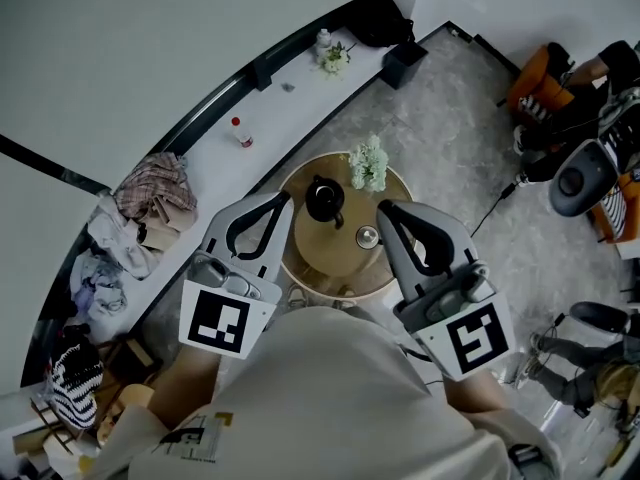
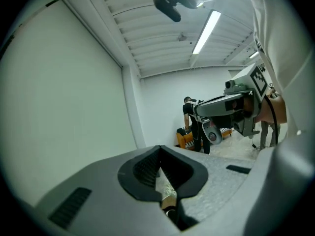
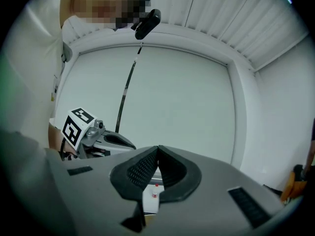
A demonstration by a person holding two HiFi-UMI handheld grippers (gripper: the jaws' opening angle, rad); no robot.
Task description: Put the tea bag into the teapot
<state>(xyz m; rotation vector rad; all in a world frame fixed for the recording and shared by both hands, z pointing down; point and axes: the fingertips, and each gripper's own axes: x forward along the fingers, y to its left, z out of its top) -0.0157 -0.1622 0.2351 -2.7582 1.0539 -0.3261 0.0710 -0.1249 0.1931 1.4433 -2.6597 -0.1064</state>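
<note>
A black teapot (image 1: 323,200) stands on the small round wooden table (image 1: 305,268), with what looks like its round lid (image 1: 368,236) lying to its right. I see no tea bag in any view. My left gripper (image 1: 287,198) hovers just left of the teapot, jaws shut and empty. My right gripper (image 1: 382,207) hangs right of the teapot, above the lid, also shut with nothing held. In the left gripper view the closed tips (image 2: 160,150) point across the room, with the right gripper (image 2: 231,102) visible beyond them. In the right gripper view the tips (image 3: 157,149) meet too.
White flowers (image 1: 368,165) stand at the table's far edge. A curved white ledge (image 1: 290,108) carries a red-capped bottle (image 1: 241,133), a clothes pile (image 1: 150,203) and a black box (image 1: 403,63). Orange seats (image 1: 540,83) and a cable (image 1: 497,203) lie to the right.
</note>
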